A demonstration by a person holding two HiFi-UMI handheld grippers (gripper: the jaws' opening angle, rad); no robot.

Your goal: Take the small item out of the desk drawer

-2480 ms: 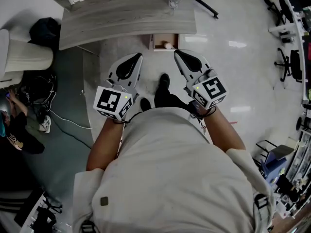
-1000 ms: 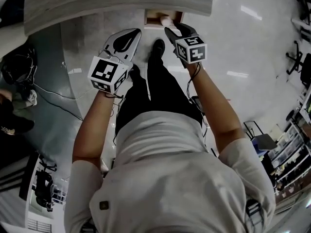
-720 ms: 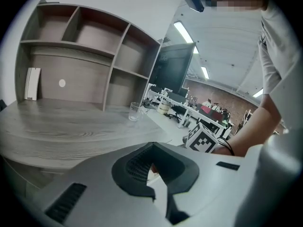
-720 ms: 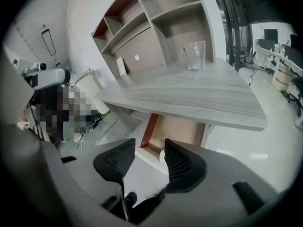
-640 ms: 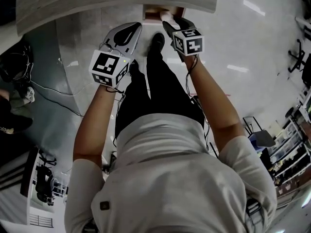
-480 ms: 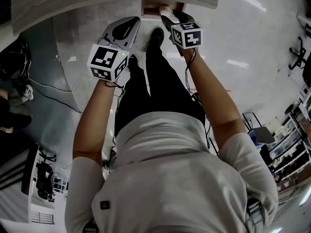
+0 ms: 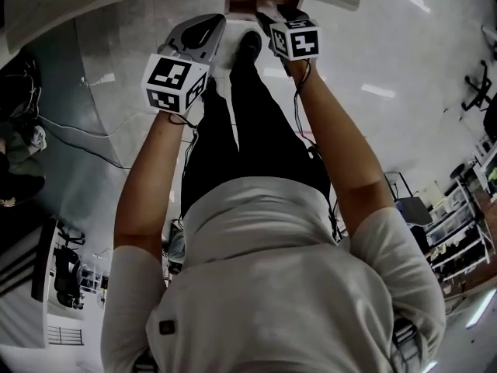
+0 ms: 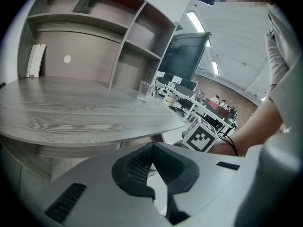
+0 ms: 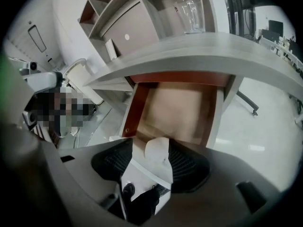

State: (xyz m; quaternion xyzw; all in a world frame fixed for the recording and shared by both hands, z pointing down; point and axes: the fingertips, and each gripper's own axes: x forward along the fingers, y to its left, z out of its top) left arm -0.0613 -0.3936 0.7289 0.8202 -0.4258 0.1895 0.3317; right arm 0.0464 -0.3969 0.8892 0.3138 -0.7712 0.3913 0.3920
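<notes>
Now our R gripper [image 9: 155,148] has just spread its jaws wide w/ the small white item [image 9: 159,153] between them, drawer [image 9: 175,108] pulled out ahead; L gripper [image 8: 152,146], to its left, jaws together, empty.

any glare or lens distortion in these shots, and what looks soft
Head view: bright glare streaks on the glossy pale floor. Left gripper view: strong fisheye bends the grey wood-grain desk top, corners black. Right gripper view: same bowing; the clear drinking glass is crisp, the small white item near the lens looks softer.

Ceiling lights [image 8: 195,21] glare off the glossy floor [image 7: 404,76]; fisheye edges bend and darken.
</notes>
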